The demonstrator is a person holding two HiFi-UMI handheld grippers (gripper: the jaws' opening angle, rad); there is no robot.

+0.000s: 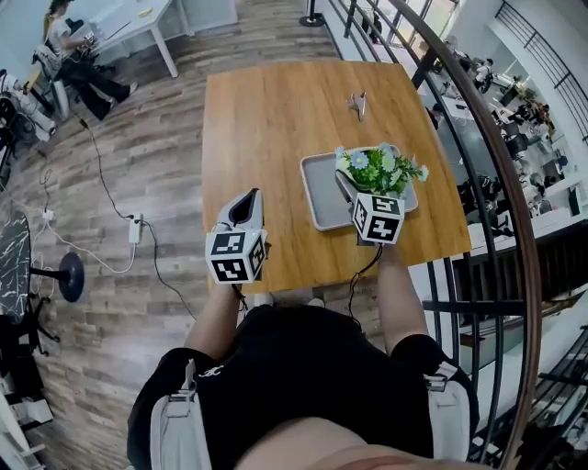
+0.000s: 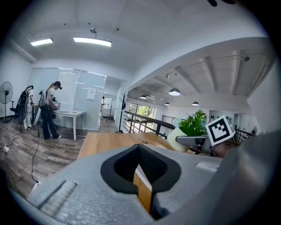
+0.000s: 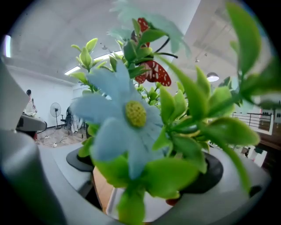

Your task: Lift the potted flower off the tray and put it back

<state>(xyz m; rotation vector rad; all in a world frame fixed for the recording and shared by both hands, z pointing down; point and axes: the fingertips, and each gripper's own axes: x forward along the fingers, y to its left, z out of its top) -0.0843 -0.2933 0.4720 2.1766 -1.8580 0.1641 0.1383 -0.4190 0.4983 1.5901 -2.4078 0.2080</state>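
Note:
The potted flower [image 1: 381, 168], green leaves with pale blue blooms in a white pot, is over the grey tray [image 1: 317, 193] on the wooden table [image 1: 266, 119]. My right gripper [image 1: 367, 191] is shut on the pot from the near side. In the right gripper view the blue flower [image 3: 127, 118] and leaves fill the space between the dark pads [image 3: 79, 160], with the tray [image 3: 149, 206] below. I cannot tell whether the pot rests on the tray. My left gripper [image 1: 247, 202] hovers over the table's near left part, shut and empty. The left gripper view shows the pot [image 2: 181, 137] at the right.
A small metal object [image 1: 358, 104] lies at the table's far right. A dark railing [image 1: 478, 147] runs close along the table's right side. A cable and power strip [image 1: 135, 228] lie on the floor at the left. People stand by a white desk [image 1: 138, 23] at the far left.

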